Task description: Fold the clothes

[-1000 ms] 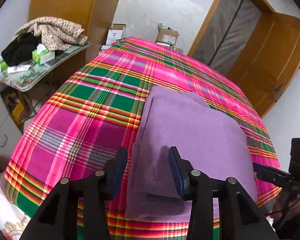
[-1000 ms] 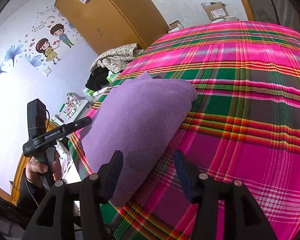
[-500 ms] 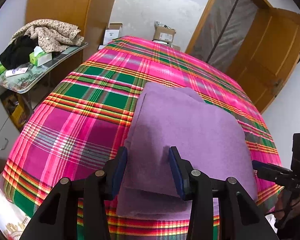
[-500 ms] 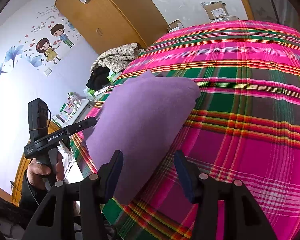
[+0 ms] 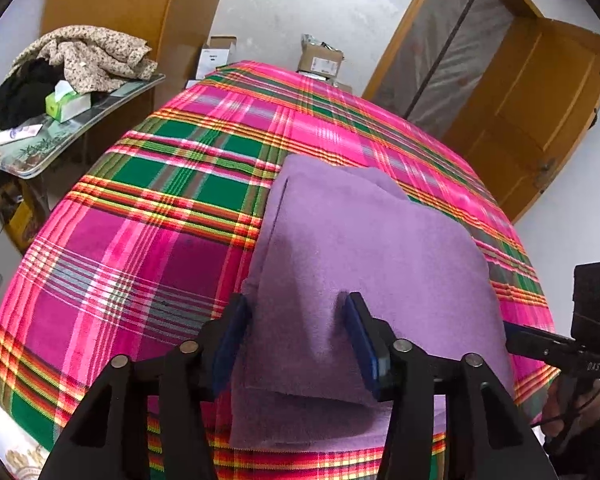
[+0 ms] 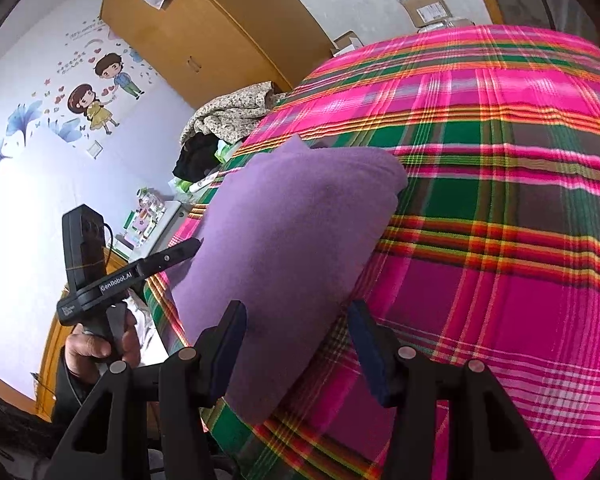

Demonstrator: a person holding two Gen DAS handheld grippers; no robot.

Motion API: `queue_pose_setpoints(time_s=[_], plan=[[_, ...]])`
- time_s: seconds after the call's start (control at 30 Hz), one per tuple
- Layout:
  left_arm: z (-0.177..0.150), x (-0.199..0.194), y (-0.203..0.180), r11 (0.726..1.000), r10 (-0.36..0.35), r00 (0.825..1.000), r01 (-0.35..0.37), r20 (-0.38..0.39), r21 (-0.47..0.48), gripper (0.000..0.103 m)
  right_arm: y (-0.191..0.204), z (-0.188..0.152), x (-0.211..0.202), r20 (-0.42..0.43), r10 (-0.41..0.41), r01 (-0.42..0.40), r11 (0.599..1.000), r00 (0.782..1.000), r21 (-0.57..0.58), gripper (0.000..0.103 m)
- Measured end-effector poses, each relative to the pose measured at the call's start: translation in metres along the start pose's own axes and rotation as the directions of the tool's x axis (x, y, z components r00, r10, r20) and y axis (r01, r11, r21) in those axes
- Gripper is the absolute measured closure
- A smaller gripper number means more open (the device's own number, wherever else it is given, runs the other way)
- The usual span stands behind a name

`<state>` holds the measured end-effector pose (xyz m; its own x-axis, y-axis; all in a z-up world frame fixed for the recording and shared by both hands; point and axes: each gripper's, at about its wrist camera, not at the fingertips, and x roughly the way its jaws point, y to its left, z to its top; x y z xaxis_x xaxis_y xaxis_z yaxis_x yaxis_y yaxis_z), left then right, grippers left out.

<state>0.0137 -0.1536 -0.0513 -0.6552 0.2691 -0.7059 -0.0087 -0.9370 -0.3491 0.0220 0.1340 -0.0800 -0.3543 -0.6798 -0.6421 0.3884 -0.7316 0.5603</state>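
A folded purple cloth (image 5: 372,248) lies flat near the front edge of the bed, which has a pink and green plaid cover (image 5: 140,248). My left gripper (image 5: 296,332) hovers over the cloth's near left part. Its jaws are opening, with the purple cloth between the pads and not pinched. In the right wrist view the same cloth (image 6: 292,220) sits left of centre on the plaid cover (image 6: 500,200). My right gripper (image 6: 296,336) stands open above the cloth's near right edge. A hand holds the left gripper's handle (image 6: 128,276) at the left.
At the left stands a side table (image 5: 40,148) with a pile of clothes (image 5: 80,56) and a tissue box (image 5: 66,102). Cardboard boxes (image 5: 320,58) sit behind the bed. A wooden door (image 5: 540,100) is at the right, and a wardrobe (image 6: 220,28) stands by the wall.
The left gripper's jaws have spread slightly wider over the purple cloth. The cloth lies a little flatter and nearer in the left view. The right gripper has hardly moved.
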Motion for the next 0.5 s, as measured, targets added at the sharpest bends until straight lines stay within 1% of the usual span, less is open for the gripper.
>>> queue_pose_setpoints(time_s=[0.17, 0.4, 0.43, 0.5], plan=[[0.001, 0.005, 0.007, 0.999, -0.034, 0.999, 0.034, -0.005, -0.014, 0.048, -0.003, 0.004, 0.008, -0.015, 0.021, -0.021, 1.0, 1.0, 0.022, 0.049], [0.001, 0.008, 0.005, 0.999, -0.043, 0.999, 0.043, 0.004, 0.009, 0.048, -0.013, 0.014, 0.02, -0.021, 0.086, -0.083, 0.992, 0.996, 0.094, 0.049], [0.002, 0.009, 0.005, 0.999, -0.044, 0.999, 0.044, 0.002, 0.009, 0.048, -0.014, 0.016, 0.022, -0.022, 0.091, -0.088, 0.991, 0.996, 0.1, 0.049], [0.002, 0.008, 0.006, 0.999, -0.043, 0.999, 0.043, -0.002, 0.007, 0.05, -0.013, 0.018, 0.025, -0.026, 0.091, -0.088, 0.991, 0.996, 0.105, 0.054]])
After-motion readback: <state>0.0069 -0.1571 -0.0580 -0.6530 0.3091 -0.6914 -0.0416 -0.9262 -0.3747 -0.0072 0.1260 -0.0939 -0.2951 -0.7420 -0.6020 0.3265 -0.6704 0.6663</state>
